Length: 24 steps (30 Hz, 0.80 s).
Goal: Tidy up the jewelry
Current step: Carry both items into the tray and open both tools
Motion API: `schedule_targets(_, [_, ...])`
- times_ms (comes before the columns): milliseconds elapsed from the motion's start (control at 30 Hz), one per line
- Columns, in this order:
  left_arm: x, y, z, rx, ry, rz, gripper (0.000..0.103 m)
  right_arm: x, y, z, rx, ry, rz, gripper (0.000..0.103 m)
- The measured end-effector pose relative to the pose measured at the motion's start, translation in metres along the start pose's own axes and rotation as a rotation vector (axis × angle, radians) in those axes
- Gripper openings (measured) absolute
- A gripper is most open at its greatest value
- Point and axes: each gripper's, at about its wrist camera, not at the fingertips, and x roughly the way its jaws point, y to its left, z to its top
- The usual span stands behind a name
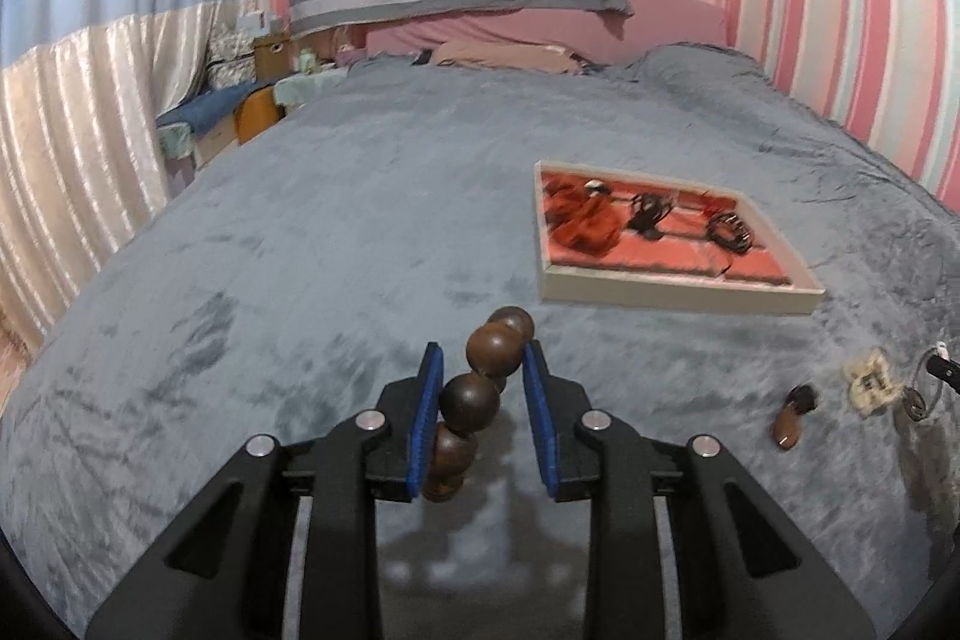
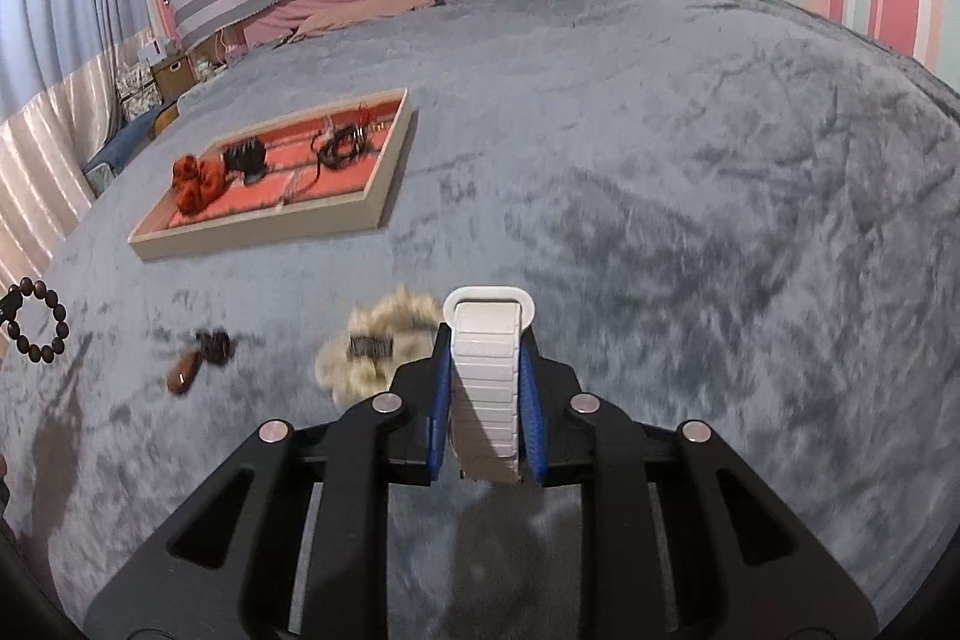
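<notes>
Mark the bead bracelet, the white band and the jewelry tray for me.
bead bracelet (image 1: 469,403), left wrist view, on the bead between the claw pads.
white band (image 2: 487,376), right wrist view, on its ribbed middle.
jewelry tray (image 2: 393,175), right wrist view, on its beige side wall.

- Bead bracelet (image 1: 480,394): lower beads hidden behind left gripper's (image 1: 483,415) blue pad, centre frame.
- White band (image 2: 487,388): bottom end hidden btwn right gripper (image 2: 485,400) pads.
- Tray (image 1: 678,293) contents blurred; dark items can't be ID'd.
- Object at right edge (image 1: 942,370), left wrist view: cut off.
- Fluffy clip (image 2: 375,349): motion-blurred.
</notes>
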Motion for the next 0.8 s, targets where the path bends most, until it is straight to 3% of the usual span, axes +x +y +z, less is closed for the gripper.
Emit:
schedule_targets(467, [0.035, -0.079, 0.091, 0.076, -0.037, -0.116, 0.027, 0.035, 0.071, 0.101, -0.056, -0.052, 0.101, 0.021])
schedule_targets(800, [0.125, -0.127, 0.116, 0.094, 0.04, -0.157, 0.027, 0.104, 0.112, 0.152, -0.069, -0.018, 0.11, 0.021])
